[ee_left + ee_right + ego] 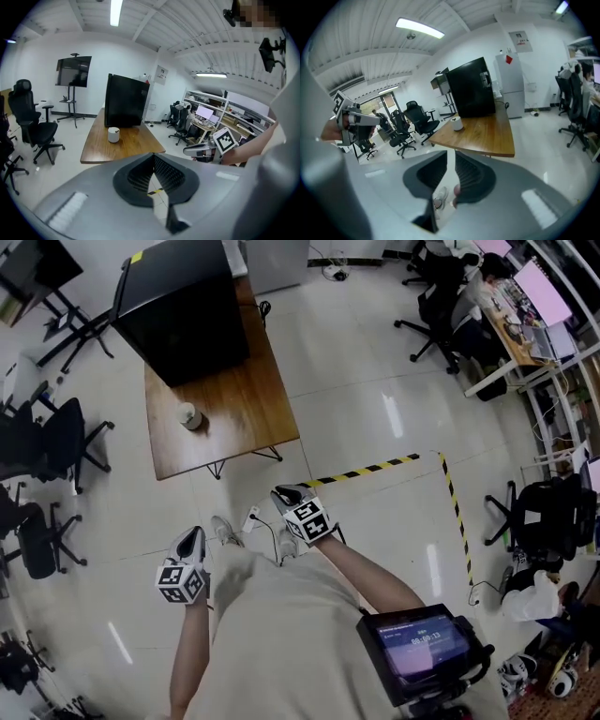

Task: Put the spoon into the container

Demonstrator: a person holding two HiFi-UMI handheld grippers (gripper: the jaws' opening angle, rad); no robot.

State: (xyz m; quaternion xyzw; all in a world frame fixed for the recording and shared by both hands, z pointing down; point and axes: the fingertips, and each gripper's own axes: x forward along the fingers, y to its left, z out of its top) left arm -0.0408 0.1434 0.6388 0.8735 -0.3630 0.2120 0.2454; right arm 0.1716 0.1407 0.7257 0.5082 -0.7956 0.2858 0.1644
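The white container [190,415] stands upright on the wooden desk [246,404], near its front end and just in front of the big black box-shaped unit [183,306] that fills the desk's far end. A small dark piece [116,131] shows at the container's top edge. It is too small to say whether it is the spoon, and no spoon can be made out in either claw or elsewhere on the desk.

Both claws are well apart from the desk, held over the pale tiled floor in front of the person's body. The left claw [190,540] is clenched: its ribbed pads meet at the tips, with nothing between them. The right claw [290,491] is released and its pads stand a narrow slit apart. Nothing is between them, and only the floor and the person's shoe [438,196] show through the gap.

A strip of yellow-and-black tape [375,468] runs across the floor just beyond the right claw. Black office chairs [47,442] stand to the desk's left, and workstations line the far right wall. A small lit screen [422,648] hangs at the person's waist.
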